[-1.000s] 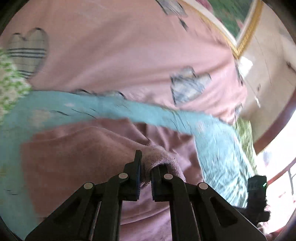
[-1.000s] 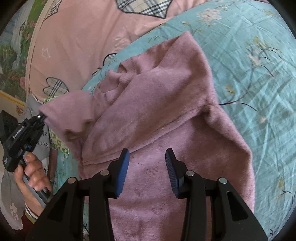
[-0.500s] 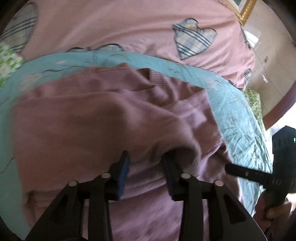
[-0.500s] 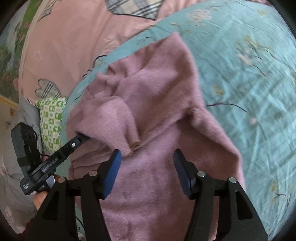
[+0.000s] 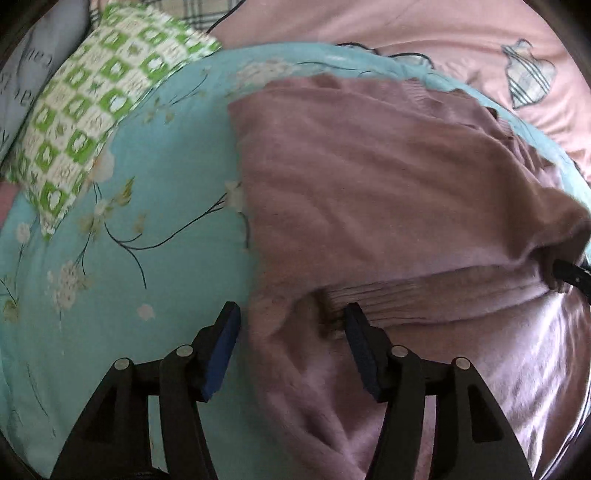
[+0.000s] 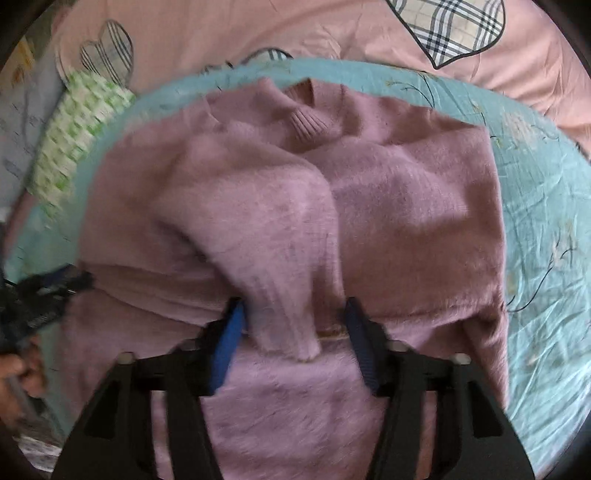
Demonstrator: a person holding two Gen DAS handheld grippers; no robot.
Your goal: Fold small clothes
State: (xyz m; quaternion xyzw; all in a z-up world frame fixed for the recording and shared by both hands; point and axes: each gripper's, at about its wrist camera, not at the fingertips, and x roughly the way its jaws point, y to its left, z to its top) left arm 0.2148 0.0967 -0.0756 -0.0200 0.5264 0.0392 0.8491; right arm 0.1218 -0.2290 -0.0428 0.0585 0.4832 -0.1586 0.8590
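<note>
A fuzzy mauve sweater (image 6: 369,206) lies on the teal floral sheet (image 6: 535,184), neck at the far side. Both sleeves are folded in across its body, and the left sleeve's ribbed cuff (image 6: 288,325) lies between my right gripper's jaws. My right gripper (image 6: 291,336) is open, low over the sweater's middle. My left gripper (image 5: 290,347) is open and empty over the sweater's (image 5: 369,192) left edge, one pad over the sheet (image 5: 129,240). The right gripper's tip (image 5: 572,275) shows at the left wrist view's right edge.
A green-and-white checked pillow (image 5: 92,103) lies at the far left. A pink cover with plaid hearts (image 6: 295,33) lies beyond the sheet. The left gripper and the hand holding it (image 6: 33,317) show at the left edge of the right wrist view.
My left gripper let go of the sleeve it carried, opened wide and moved left to the sweater's edge. The sleeve now lies folded across the body. My right gripper moved over its cuff.
</note>
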